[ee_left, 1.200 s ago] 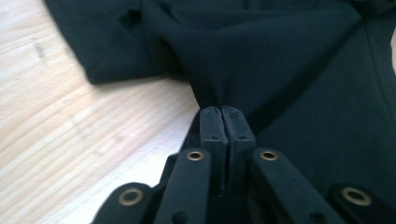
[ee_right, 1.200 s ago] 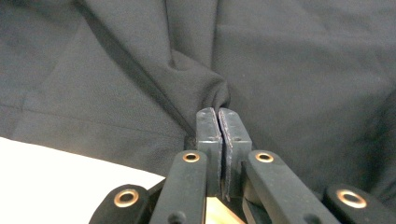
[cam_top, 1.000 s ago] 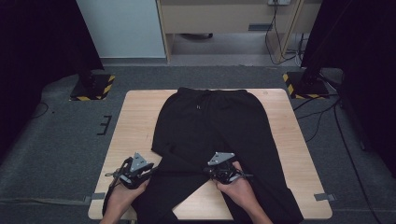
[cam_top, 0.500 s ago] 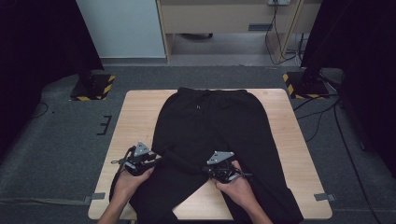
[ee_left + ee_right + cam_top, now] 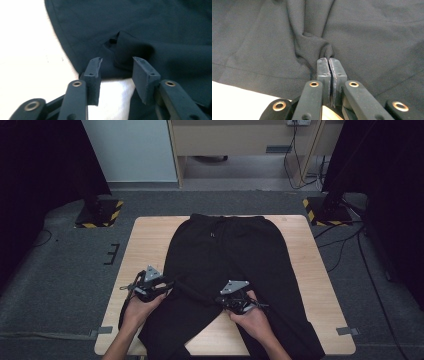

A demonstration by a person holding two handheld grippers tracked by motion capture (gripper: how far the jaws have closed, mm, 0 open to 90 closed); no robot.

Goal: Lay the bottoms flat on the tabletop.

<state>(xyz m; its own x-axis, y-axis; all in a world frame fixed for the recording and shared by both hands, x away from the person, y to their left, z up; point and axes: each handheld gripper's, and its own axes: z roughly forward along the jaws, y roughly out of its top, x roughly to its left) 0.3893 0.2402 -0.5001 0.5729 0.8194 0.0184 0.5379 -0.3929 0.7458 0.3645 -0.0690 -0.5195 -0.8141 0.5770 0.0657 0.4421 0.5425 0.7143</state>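
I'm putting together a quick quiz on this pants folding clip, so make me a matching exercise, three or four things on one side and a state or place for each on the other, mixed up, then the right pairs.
1. left gripper
2. right gripper
3. pants
4. table

A. pale wood, under the cloth
B. jaws apart, just been opening
C. black, spread flat
D. jaws pinched on a fold of cloth

Pairs: 1-B, 2-D, 3-C, 4-A

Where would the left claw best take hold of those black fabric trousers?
Probably the raised fold on the black fabric trousers just ahead of the open left claw, coming in from the leg's outer edge by the wooden table. The fold stands up from flat cloth, so both pads could close around it.
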